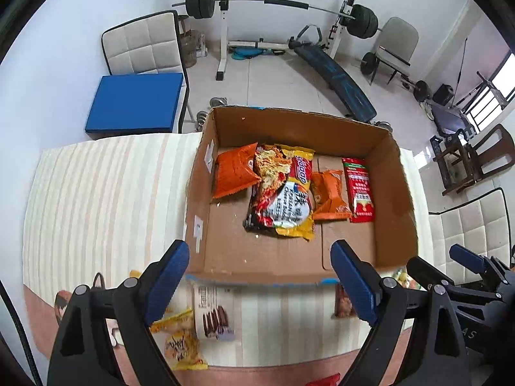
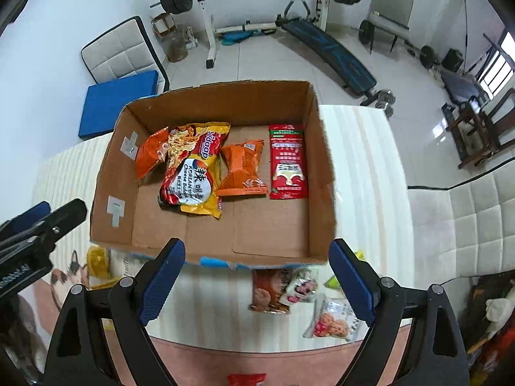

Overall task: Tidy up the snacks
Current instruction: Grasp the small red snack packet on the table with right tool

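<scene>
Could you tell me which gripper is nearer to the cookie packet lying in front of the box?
Left. The left gripper hovers right above the cookie packet, near its left finger; the right gripper is further right, over other snacks.

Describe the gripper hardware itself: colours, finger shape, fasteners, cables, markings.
Both the left gripper and right gripper are matte black linkages with silver pivot pins. The fingers carry blue textured pads. A black cable runs along the left gripper's side. White lettering, unreadable.
</scene>
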`<state>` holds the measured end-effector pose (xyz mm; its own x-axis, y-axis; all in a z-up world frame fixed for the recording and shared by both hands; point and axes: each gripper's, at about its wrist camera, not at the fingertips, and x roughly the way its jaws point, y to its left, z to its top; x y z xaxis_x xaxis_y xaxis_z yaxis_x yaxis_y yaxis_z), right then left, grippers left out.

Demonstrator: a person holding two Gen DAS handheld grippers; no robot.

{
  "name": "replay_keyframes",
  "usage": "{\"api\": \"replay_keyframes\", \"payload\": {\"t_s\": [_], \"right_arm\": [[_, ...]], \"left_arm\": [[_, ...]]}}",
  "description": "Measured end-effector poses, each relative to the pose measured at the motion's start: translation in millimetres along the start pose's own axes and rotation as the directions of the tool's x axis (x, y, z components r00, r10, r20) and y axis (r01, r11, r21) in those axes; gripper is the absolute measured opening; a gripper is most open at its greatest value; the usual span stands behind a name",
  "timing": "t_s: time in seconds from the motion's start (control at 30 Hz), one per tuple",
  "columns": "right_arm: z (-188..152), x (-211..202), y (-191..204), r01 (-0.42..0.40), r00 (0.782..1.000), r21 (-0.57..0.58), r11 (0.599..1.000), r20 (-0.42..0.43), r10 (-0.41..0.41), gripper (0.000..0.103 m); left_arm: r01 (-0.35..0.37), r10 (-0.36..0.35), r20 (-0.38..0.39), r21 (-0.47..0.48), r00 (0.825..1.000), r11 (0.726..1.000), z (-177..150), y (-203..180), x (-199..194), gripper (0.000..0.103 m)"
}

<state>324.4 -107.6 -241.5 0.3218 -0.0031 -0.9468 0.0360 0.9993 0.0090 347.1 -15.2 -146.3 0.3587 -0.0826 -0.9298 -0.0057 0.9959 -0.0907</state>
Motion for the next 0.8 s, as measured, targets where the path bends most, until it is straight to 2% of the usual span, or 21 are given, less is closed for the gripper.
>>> {"api": "replay_keyframes", "payload": {"t_s": [0.17,0.3,0.4,0.5,0.53,0.7,0.8], "right_arm": [[-25,-14,-6,-0.022,1.000,0.007,1.000,-0.010,0.022,0.093],[-61,-3,-11,-0.070,0.990,0.043,0.997,-0.121,0.075,0.093],[-104,25,-11,-0.123,0.951,0.085,0.989,-0.275,0.142,0.093],[-155,58,-12,-0.145,0.894,0.142,0.979,-0.406,0.191,0.093],[-174,73,-14,-0.145,0.867,0.166,0.975,-0.454,0.206,0.093],[-230,122,-23,-0.134,0.765,0.298,0.945,-0.575,0.290,0.093],[-246,141,-26,-0.118,0.733,0.353,0.928,-0.599,0.321,0.089]], "left_arm": [[-0.012,0.012,0.005,-0.005,1.000,1.000,-21,-2,-12,0.090],[-0.033,0.033,-0.026,-0.007,0.999,0.999,-56,0,-12,0.090],[-0.053,0.053,-0.075,-0.003,0.996,0.999,-91,3,0,0.090],[-0.057,0.055,-0.156,-0.011,0.986,0.998,-126,7,19,0.090],[-0.063,0.060,-0.173,-0.013,0.983,0.998,-135,8,23,0.090],[-0.105,0.096,-0.282,-0.015,0.955,0.994,-185,17,52,0.090],[-0.116,0.102,-0.322,-0.026,0.941,0.993,-203,21,65,0.090]]}}
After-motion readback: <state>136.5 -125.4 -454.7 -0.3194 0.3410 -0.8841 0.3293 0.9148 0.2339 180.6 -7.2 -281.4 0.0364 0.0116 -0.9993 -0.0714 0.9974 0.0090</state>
